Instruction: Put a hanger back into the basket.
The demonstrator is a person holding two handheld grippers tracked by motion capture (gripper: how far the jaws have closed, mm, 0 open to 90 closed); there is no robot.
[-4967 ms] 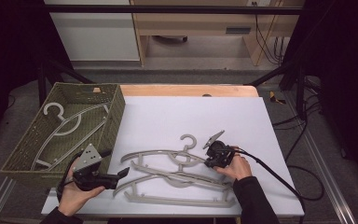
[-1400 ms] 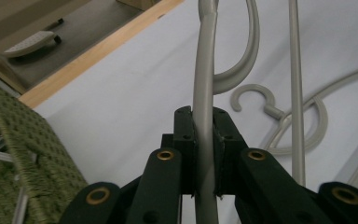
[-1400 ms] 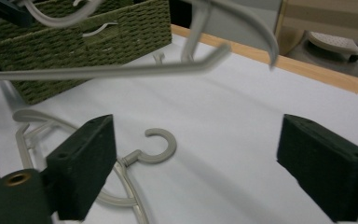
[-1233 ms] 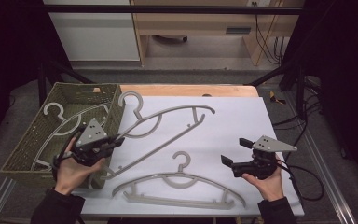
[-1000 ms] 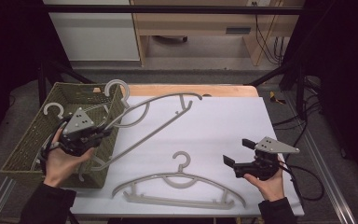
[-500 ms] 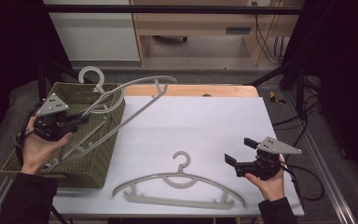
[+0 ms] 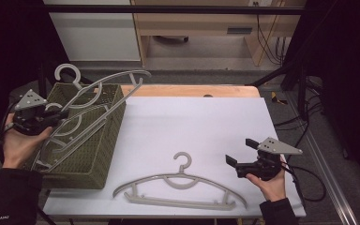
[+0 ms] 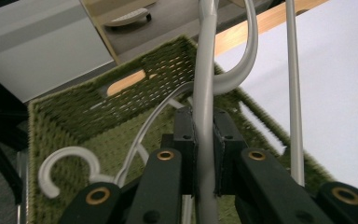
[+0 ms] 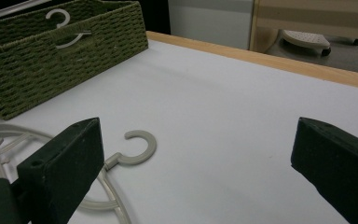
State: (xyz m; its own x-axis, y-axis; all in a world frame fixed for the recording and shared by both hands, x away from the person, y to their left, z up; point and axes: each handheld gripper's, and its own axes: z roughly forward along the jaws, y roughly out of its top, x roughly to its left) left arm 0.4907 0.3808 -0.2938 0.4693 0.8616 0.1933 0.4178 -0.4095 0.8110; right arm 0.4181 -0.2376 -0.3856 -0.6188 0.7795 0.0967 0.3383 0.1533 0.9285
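Observation:
My left gripper [image 7: 60, 116] is shut on the bar of a grey plastic hanger [image 7: 122, 74], held tilted above the green woven basket [image 7: 91, 154] at the table's left. In the left gripper view the pads [image 8: 185, 140] press on both sides of that hanger's bar [image 8: 204, 107] over the basket [image 8: 98, 112]. Another grey hanger [image 8: 65, 168] lies inside the basket. A third hanger [image 7: 178, 187] lies flat near the front edge, and its hook [image 9: 137, 149] lies just beyond my right gripper [image 9: 200, 172]. My right gripper [image 7: 240, 151] hovers open at the front right with nothing between its jaws.
The white table top [image 7: 206, 117] has a wooden strip [image 7: 192, 90] along its far edge. Black frame rails run down both sides of the table. A cable trails from the right gripper off the right edge. Beyond the table stand a white cabinet and a wooden bench.
My left gripper has swung left and back with the hanger, from the table beside the basket to above the basket. The right gripper has stayed in place, open.

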